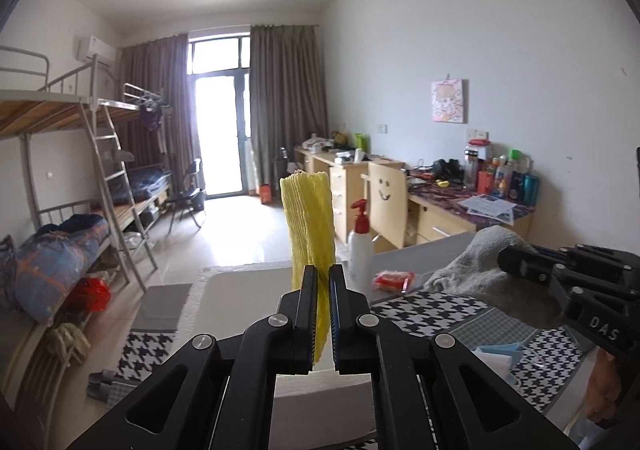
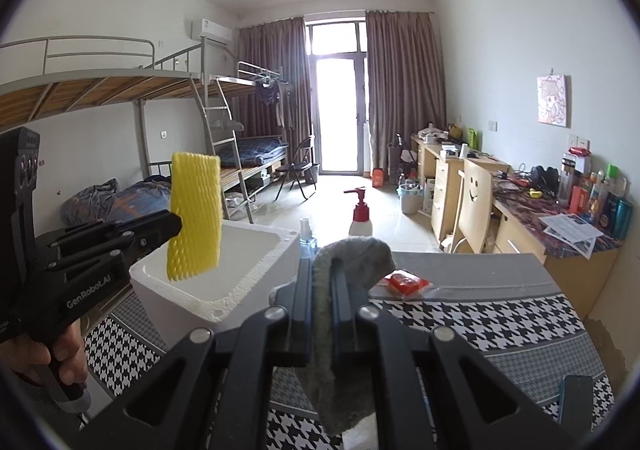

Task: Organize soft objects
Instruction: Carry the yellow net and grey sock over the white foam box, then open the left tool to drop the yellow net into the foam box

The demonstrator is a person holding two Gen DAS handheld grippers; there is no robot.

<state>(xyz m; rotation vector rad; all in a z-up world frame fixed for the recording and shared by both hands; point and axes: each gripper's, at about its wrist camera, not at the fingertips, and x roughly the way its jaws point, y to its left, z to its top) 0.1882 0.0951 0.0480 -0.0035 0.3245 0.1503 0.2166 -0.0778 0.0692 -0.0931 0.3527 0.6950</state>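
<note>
My left gripper (image 1: pixel 323 274) is shut on a yellow foam net sleeve (image 1: pixel 309 221), which stands upright from the jaws. In the right wrist view the same yellow sleeve (image 2: pixel 195 215) hangs over the white foam box (image 2: pixel 256 282), held by the left gripper (image 2: pixel 176 223) coming in from the left. My right gripper (image 2: pixel 322 270) is shut on a grey towel (image 2: pixel 352 254), whose folds drape over and below the fingers. From the left wrist view that grey towel (image 1: pixel 476 262) shows at the right, clamped by the right gripper (image 1: pixel 504 260).
A houndstooth cloth (image 2: pixel 500 322) covers the table. On it lie a red packet (image 2: pixel 406 284), a red-pump bottle (image 2: pixel 360 215) and a small spray bottle (image 2: pixel 306 236). A blue face mask (image 1: pixel 500 354) lies near the right hand. Bunk beds stand left, desks right.
</note>
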